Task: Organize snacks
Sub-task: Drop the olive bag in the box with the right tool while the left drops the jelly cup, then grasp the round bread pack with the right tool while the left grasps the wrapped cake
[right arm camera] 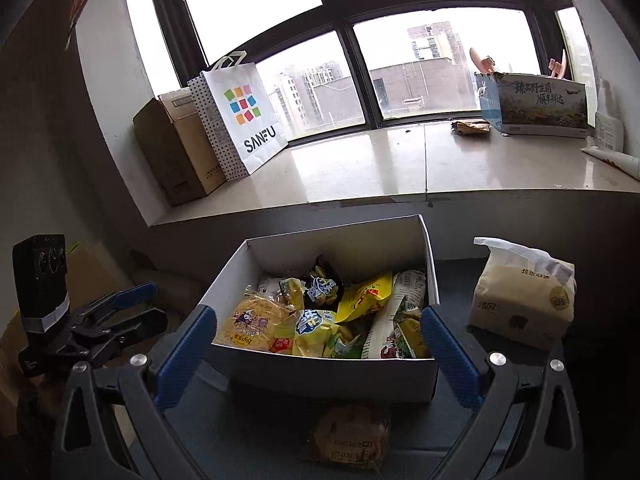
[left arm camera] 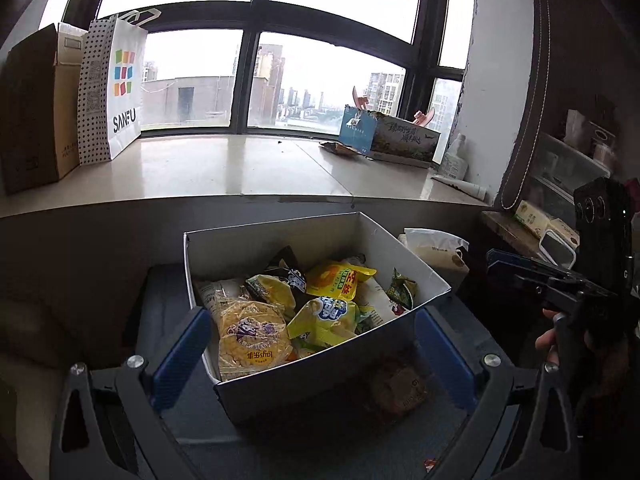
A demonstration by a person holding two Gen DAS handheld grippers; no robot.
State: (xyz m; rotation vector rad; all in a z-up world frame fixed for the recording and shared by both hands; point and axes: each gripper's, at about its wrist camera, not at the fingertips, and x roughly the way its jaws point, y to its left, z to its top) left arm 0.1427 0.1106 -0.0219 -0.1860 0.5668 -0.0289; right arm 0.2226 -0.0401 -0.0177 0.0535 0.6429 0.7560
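A white cardboard box [left arm camera: 416,264] [right arm camera: 360,376] stands on a dark seat and holds several snack packets, mostly yellow ones [left arm camera: 252,336] [right arm camera: 316,326]. A brown wrapped snack [left arm camera: 398,390] [right arm camera: 348,434] lies on the seat in front of the box. My left gripper [left arm camera: 314,344] is open and empty, its blue pads either side of the box's near corner. My right gripper [right arm camera: 318,354] is open and empty, its pads flanking the box's front wall. Each gripper also shows in the other's view, the right gripper [left arm camera: 520,272] and the left gripper [right arm camera: 128,308].
A pale paper-wrapped pack [right arm camera: 524,292] [left arm camera: 436,248] stands right of the box. The windowsill [right arm camera: 360,168] behind carries a brown carton [right arm camera: 176,148], a white SANFU bag [right arm camera: 244,120], a printed box [right arm camera: 536,104] and a bottle [right arm camera: 610,120].
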